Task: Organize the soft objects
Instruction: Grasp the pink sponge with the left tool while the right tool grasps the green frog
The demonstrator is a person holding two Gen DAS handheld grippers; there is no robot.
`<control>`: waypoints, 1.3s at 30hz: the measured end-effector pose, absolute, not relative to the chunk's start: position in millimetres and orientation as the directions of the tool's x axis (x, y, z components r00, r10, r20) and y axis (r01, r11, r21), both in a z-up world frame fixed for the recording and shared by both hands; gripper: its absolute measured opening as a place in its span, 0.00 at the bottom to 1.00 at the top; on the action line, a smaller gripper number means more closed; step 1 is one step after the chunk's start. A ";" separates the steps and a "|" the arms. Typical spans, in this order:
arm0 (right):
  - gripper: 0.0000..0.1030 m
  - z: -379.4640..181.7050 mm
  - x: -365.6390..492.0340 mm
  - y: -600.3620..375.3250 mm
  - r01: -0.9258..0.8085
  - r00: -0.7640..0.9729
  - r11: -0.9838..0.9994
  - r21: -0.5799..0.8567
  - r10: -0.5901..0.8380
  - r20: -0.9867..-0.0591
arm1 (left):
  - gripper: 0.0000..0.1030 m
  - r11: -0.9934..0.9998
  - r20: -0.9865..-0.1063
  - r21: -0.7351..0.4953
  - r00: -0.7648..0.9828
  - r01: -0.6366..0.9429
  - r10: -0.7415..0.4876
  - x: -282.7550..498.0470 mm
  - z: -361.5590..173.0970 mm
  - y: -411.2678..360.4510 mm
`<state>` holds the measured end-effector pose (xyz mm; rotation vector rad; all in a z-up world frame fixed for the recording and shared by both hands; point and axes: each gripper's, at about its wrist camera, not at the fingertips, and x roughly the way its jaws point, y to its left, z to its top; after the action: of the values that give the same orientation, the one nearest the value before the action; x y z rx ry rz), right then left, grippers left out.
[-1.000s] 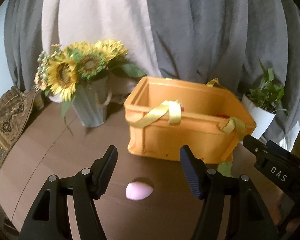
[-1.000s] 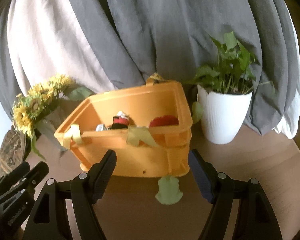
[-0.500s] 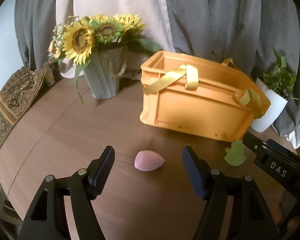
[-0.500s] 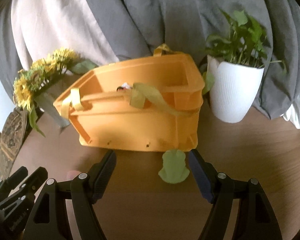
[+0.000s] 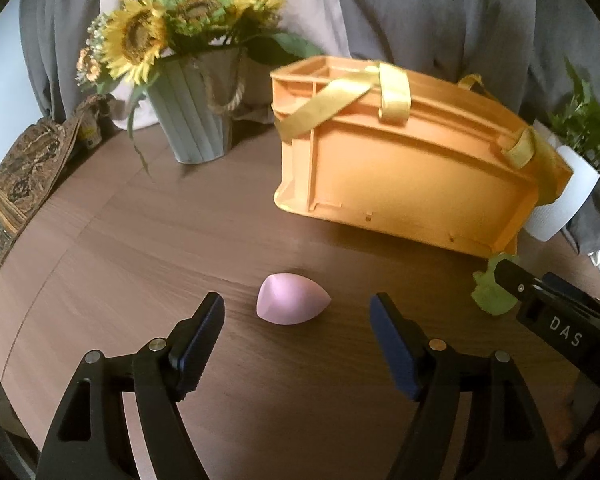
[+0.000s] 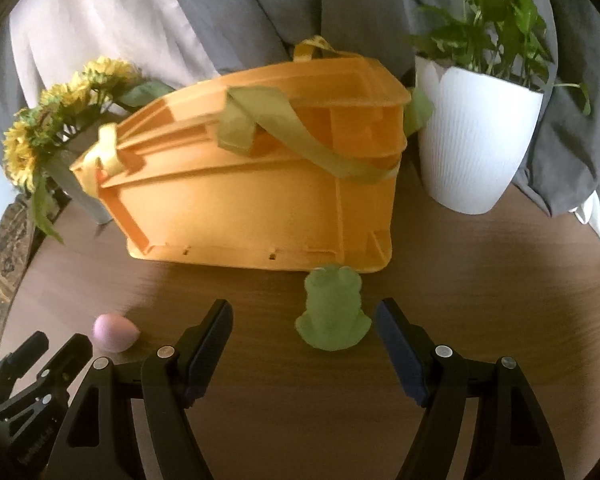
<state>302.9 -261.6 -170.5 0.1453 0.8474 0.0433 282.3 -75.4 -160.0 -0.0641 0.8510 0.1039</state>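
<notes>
A pink egg-shaped sponge (image 5: 290,299) lies on the brown table, just ahead of my open, empty left gripper (image 5: 298,322); it also shows in the right wrist view (image 6: 114,331). A soft green frog (image 6: 332,317) sits on the table by the orange crate's near corner, just ahead of my open, empty right gripper (image 6: 304,328). In the left wrist view the frog (image 5: 490,298) is partly hidden behind the right gripper's body. The orange crate (image 5: 412,160) with yellow ribbon handles stands behind both objects; its inside is hidden.
A grey vase of sunflowers (image 5: 196,120) stands at the back left. A white pot with a green plant (image 6: 476,140) stands right of the crate. A patterned cloth (image 5: 16,176) lies along the table's left edge. Grey and cream curtains hang behind.
Both grippers have come down and closer to the table. The sponge and the frog now sit nearer the fingertips, and the crate's inside has dropped out of sight.
</notes>
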 end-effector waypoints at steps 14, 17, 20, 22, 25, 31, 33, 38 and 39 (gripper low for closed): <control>0.73 -200.5 332.1 -264.4 0.026 0.608 0.991 0.131 0.089 -0.789 | 0.73 0.991 -0.814 0.005 0.575 -0.135 0.083 315.3 -196.5 -77.0; 0.72 -206.1 336.0 -265.0 0.032 0.597 0.990 0.137 0.091 -0.797 | 0.72 0.990 -0.824 -0.003 0.561 -0.138 0.076 320.6 -201.3 -76.4; 0.72 -210.5 339.9 -267.8 0.040 0.590 0.989 0.142 0.092 -0.802 | 0.72 0.990 -0.829 0.001 0.554 -0.144 0.081 324.6 -204.3 -76.0; 0.71 -211.9 341.7 -268.3 0.045 0.589 0.989 0.140 0.087 -0.803 | 0.71 0.990 -0.830 0.004 0.551 -0.143 0.083 326.1 -205.5 -74.9; 0.66 -213.2 343.8 -268.5 0.048 0.591 0.989 0.138 0.083 -0.803 | 0.65 0.991 -0.833 0.004 0.547 -0.134 0.078 327.9 -207.4 -75.2; 0.52 -217.0 344.3 -271.3 0.062 0.579 0.989 0.135 0.075 -0.812 | 0.51 0.989 -0.822 0.043 0.557 -0.140 0.115 328.4 -209.9 -74.9; 0.52 -217.0 344.1 -270.9 0.062 0.579 0.989 0.135 0.074 -0.812 | 0.50 0.990 -0.820 0.041 0.562 -0.138 0.112 328.2 -209.8 -73.5; 0.52 -212.8 338.5 -268.2 0.045 0.585 0.990 0.137 0.085 -0.807 | 0.48 0.991 -0.814 0.042 0.571 -0.129 0.109 325.6 -206.3 -71.8; 0.52 -211.2 337.3 -267.4 0.040 0.587 0.990 0.136 0.087 -0.805 | 0.48 0.991 -0.810 0.045 0.577 -0.125 0.109 324.7 -204.4 -72.1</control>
<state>337.3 -267.4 -211.2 0.1457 0.9438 0.0272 324.7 -72.1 -204.4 -0.0180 0.9462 0.1368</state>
